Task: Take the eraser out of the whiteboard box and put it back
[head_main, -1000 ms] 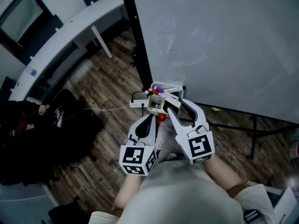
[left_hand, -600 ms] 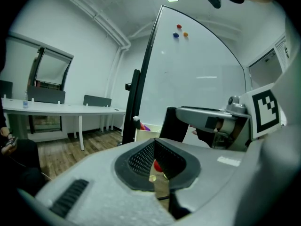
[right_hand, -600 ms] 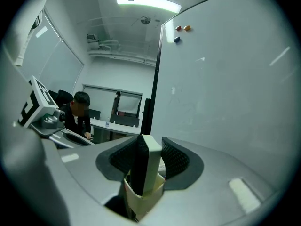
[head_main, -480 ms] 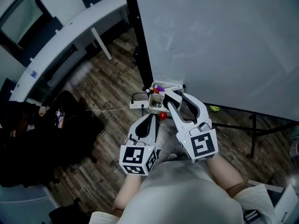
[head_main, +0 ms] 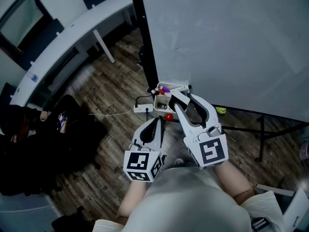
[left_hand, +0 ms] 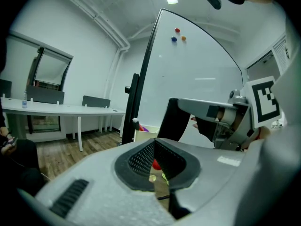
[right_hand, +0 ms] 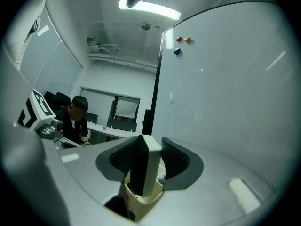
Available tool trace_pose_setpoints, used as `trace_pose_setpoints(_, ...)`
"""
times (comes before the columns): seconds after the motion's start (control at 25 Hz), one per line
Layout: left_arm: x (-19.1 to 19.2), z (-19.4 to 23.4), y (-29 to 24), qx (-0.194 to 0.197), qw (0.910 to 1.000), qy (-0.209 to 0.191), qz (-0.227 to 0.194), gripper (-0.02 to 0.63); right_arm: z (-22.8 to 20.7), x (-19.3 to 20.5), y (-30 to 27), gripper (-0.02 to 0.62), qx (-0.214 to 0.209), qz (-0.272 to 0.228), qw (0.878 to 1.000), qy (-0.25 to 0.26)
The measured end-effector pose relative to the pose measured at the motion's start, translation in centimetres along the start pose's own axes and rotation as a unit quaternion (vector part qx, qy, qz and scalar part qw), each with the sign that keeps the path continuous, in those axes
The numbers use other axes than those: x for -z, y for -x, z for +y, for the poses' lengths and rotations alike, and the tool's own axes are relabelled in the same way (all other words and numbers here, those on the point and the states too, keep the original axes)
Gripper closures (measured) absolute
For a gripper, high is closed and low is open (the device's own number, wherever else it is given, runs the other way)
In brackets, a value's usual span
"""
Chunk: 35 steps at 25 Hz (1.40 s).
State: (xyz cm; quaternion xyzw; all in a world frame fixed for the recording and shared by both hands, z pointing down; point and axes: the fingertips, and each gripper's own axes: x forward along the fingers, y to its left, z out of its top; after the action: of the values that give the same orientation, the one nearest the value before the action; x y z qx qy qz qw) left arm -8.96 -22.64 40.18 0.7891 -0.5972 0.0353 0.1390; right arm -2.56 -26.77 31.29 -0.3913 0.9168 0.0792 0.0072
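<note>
The whiteboard box (head_main: 160, 108) is a small cream tray hung at the whiteboard's (head_main: 231, 42) lower left corner, with purple and red markers (head_main: 164, 89) in it. My right gripper (head_main: 172, 95) is shut on the eraser (right_hand: 146, 168), a cream block with a black felt face, held upright just above the box (right_hand: 140, 202). In the left gripper view the eraser (left_hand: 173, 121) shows as a dark slab in the right gripper's jaws. My left gripper (head_main: 157, 122) hangs below and in front of the box, jaws together and empty.
A red ball (head_main: 168, 116) hangs under the box. A white power strip (head_main: 142, 108) with its cable and a small green thing (head_main: 221, 111) lie on the wooden floor. The board's black stand (head_main: 147, 47), a long white desk (head_main: 72, 37) and a seated person (right_hand: 75, 119) stand to the left.
My right gripper has risen a little with the eraser, lifting it up out of the box. The left gripper has stayed where it was.
</note>
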Motion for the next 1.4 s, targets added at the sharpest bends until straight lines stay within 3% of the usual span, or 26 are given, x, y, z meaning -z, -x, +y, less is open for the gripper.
trace_pose_setpoints(0.2, -0.1, -0.3, 0.6, 0.008, 1.0, -0.002, -0.001, 0.604, 0.3, 0.1, 1.1, 0.43, 0.015, 0.029, 0.999, -0.008)
trace_pose_setpoints(0.52, -0.1, -1.1, 1.7, 0.026, 0.9997, -0.005, -0.003, 0.604, 1.4, 0.1, 3.3, 0.43, 0.031, 0.034, 0.999, -0.01)
trace_pose_setpoints(0.76, 0.0, -1.7, 3.1, 0.039, 0.9992, -0.009, -0.005, 0.604, 2.6, -1.3, 4.8, 0.43, 0.043, 0.003, 0.999, -0.006)
trace_pose_setpoints(1.4, 0.5, -3.7, 7.0, 0.078, 0.9967, -0.022, -0.005, 0.604, 5.9, -2.2, 9.2, 0.43, 0.072, 0.008, 0.997, -0.009)
